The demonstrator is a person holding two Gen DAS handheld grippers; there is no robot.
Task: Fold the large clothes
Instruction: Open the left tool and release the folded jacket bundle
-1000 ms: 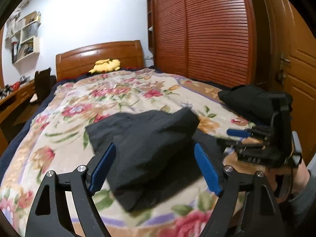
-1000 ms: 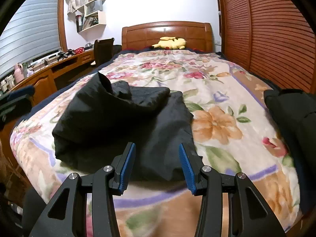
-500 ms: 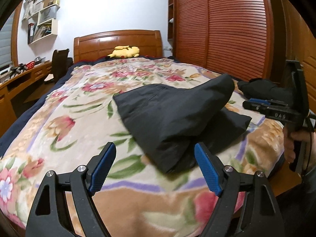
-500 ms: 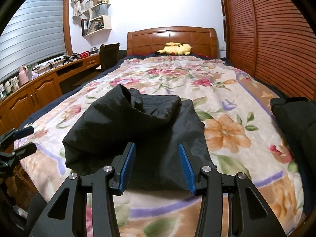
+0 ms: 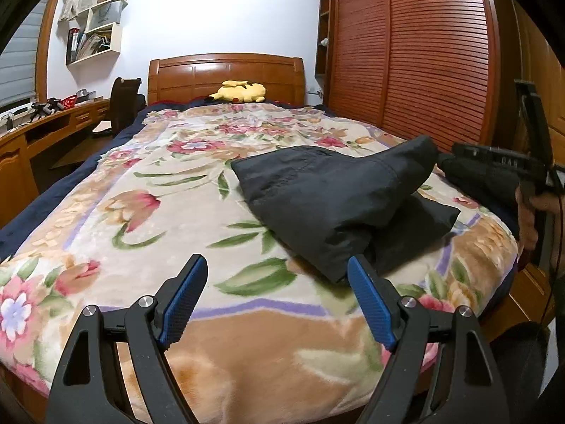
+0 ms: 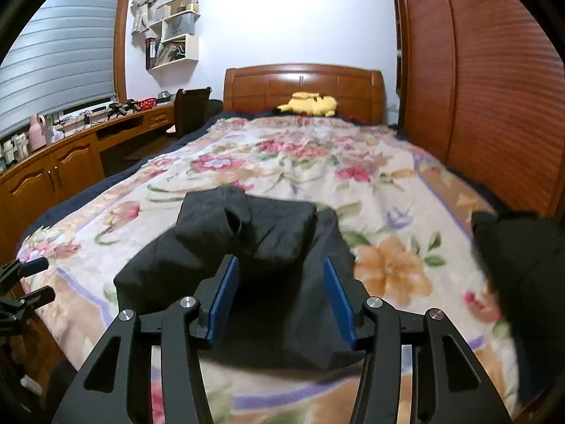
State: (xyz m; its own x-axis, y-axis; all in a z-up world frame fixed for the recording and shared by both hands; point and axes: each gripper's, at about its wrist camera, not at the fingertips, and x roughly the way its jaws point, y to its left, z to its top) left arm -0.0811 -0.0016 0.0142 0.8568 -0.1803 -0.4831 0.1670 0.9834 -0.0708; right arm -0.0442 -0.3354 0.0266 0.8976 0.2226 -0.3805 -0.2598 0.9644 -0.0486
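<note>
A dark, loosely folded garment [image 5: 335, 198] lies on the floral blanket [image 5: 148, 219] near the foot of the bed, one corner sticking up. My left gripper [image 5: 277, 282] is open and holds nothing; the garment is ahead and to its right. In the right wrist view the garment [image 6: 247, 240] lies just ahead of my right gripper [image 6: 280, 282]. Its jaws are opening, and the blue pads [image 6: 224, 296] press on nothing. The left gripper [image 6: 39, 281] shows at that view's left edge, off the bed.
A second dark pile [image 6: 522, 258] sits at the bed's right edge, by the louvred wardrobe [image 6: 494, 88]. A yellow plush toy [image 5: 240, 92] lies at the wooden headboard [image 5: 226, 70]. A desk [image 6: 70, 148] and chair [image 6: 190, 106] line the left side. A hand [image 5: 528, 212] holds the right gripper.
The left gripper has pulled back and to the left, off the garment, which now lies to its right. The right gripper has drawn back and risen a little, its pads slightly wider apart.
</note>
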